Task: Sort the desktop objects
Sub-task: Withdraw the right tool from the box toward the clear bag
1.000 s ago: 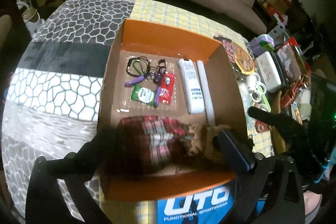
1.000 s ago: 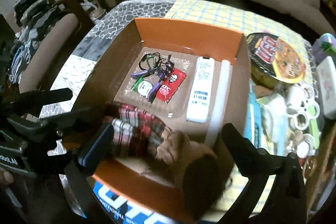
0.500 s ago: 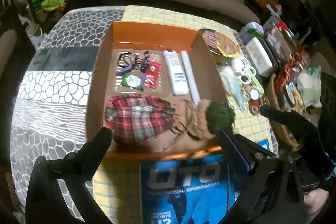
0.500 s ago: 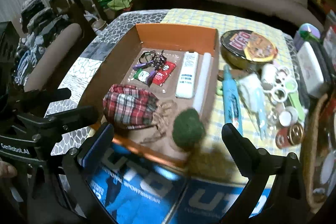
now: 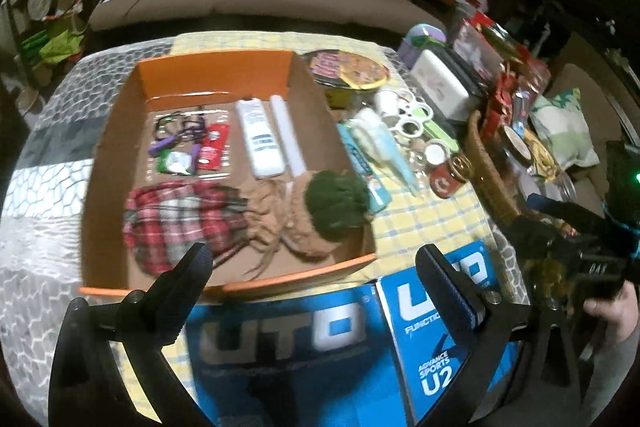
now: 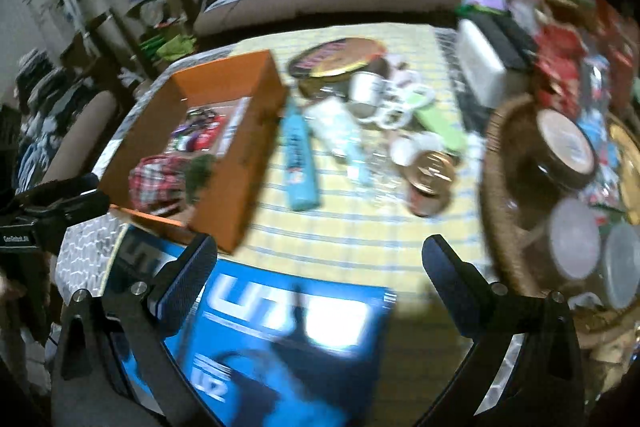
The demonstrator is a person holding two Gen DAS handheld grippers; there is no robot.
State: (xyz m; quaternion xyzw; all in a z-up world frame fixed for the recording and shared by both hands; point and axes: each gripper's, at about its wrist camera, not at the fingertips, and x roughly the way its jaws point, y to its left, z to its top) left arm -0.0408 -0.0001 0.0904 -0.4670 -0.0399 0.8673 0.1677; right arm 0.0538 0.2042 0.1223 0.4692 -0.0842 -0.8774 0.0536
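Both pairs of fingers stand wide apart and hold nothing: the left gripper (image 5: 316,259) hangs over the near edge of the orange cardboard box (image 5: 208,67), the right gripper (image 6: 320,255) over the yellow checked cloth (image 6: 340,227) beside it. A second ago both sat low inside the box, the left closed about the tartan pouch; now both have pulled back and up, and the right view has swung toward the wicker basket (image 6: 504,155). Blue UTO packages (image 5: 280,331), hardly seen earlier, fill the foreground. The tartan pouch (image 5: 180,211) lies in the box's near part, next to a brown knitted piece with a dark green pompom (image 5: 336,199) that rests against the box's right wall. Behind them lie a white remote (image 5: 260,139) and small packets (image 5: 212,151).
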